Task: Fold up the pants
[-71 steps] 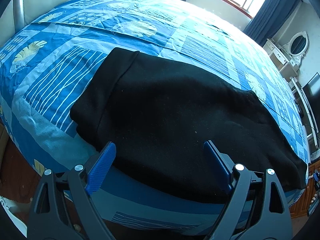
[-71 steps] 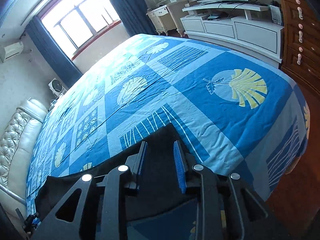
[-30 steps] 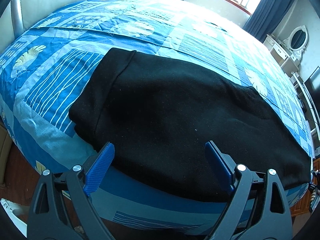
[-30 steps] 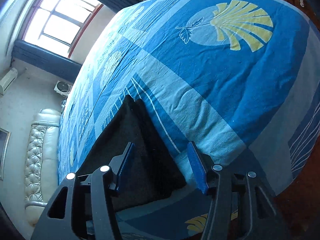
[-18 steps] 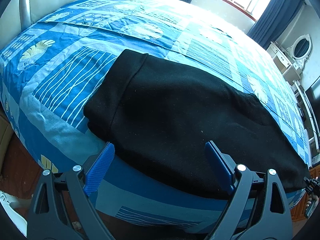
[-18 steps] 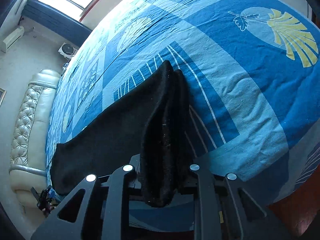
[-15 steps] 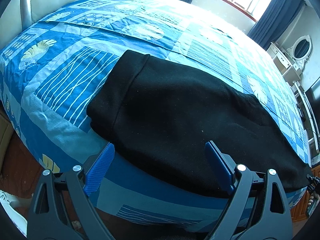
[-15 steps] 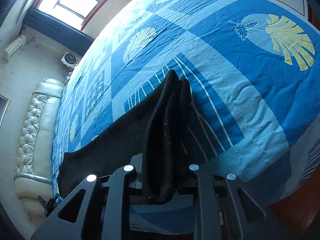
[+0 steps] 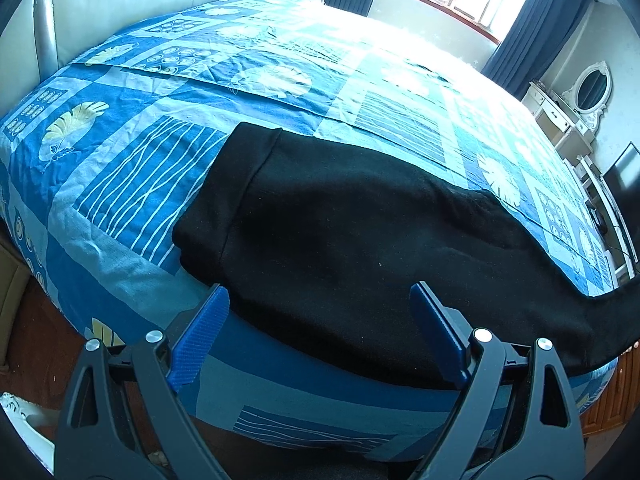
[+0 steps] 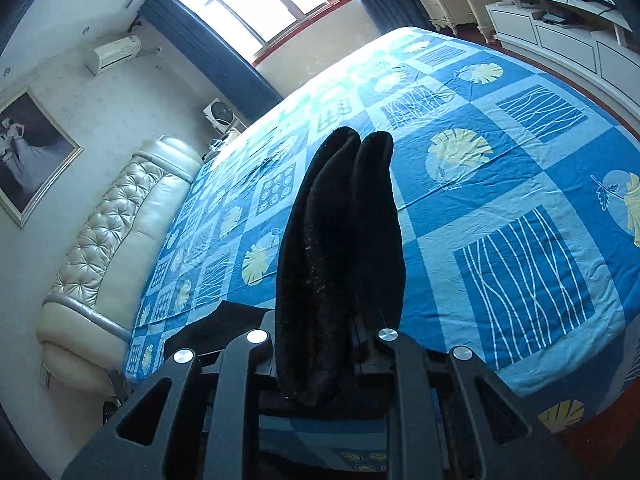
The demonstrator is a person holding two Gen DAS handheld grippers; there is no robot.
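The left gripper (image 9: 316, 336) is showing black triangular arms, silver screws, ribbed blue pads; the right gripper (image 10: 326, 354) is matching in black.

left gripper (image 9: 316, 328) fingers spread, right gripper (image 10: 326, 344) clamped

Blue patchwork bedspread (image 9: 280, 92), tufted headboard (image 10: 120, 232), framed pic (image 10: 28, 152).

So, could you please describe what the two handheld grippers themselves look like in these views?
The left gripper has two matte black, triangular cut-out arms with silver round bolts and ribbed blue pads on its fingers. The right gripper has the same black frame and silver bolts; its pads are hidden. No cables, markings or sleeves show.
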